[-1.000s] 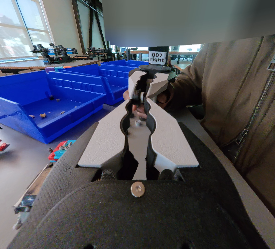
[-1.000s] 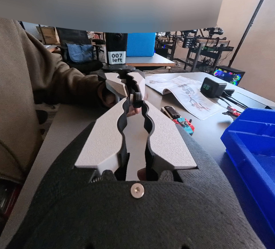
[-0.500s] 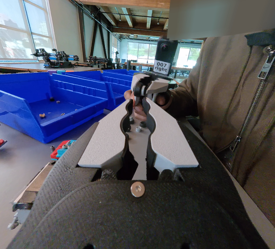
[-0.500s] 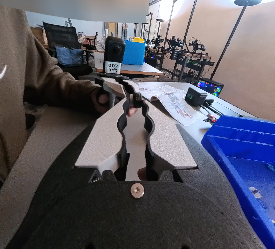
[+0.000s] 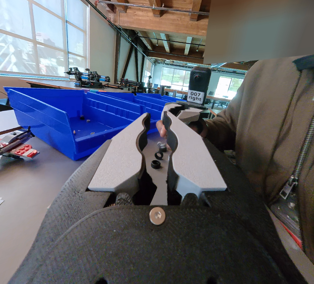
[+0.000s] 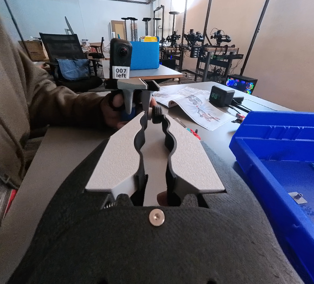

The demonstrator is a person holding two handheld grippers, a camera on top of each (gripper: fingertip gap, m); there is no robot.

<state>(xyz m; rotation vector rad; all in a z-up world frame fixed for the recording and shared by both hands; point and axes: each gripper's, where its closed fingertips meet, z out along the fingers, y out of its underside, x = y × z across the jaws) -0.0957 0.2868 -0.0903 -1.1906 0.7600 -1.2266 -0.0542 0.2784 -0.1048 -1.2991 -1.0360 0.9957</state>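
Observation:
My right gripper (image 6: 154, 117) is shut on a small black wheel (image 6: 157, 112) with a pale hub, pinched between its fingertips above the grey table (image 6: 68, 140). A sliver of the wheel also shows in the left wrist view (image 5: 163, 120), just beyond my left gripper's right finger. My left gripper (image 5: 157, 116) is open with nothing between its fingers. It faces the right gripper (image 5: 176, 111) at close range. In the right wrist view the left gripper (image 6: 136, 106) hangs just behind the wheel, apart from it. Two loose black tyres (image 5: 157, 158) and small grey pieces (image 5: 161, 144) lie on the table below.
Blue bins (image 5: 76, 123) holding a few small parts stand to the left, and another blue bin (image 6: 280, 148) to the right. A red and white brick model (image 5: 17, 148), an open booklet (image 6: 195, 106), a black box (image 6: 220, 96) and red bricks (image 6: 195, 134) lie on the table. The person's jacket (image 5: 271, 140) is close. The grippers' ends are close to 5 centimeters from one another.
My left gripper's fingertips were at the wheel held by the right gripper; they have drawn back from it. Both views have tilted upward. The right gripper has kept the wheel.

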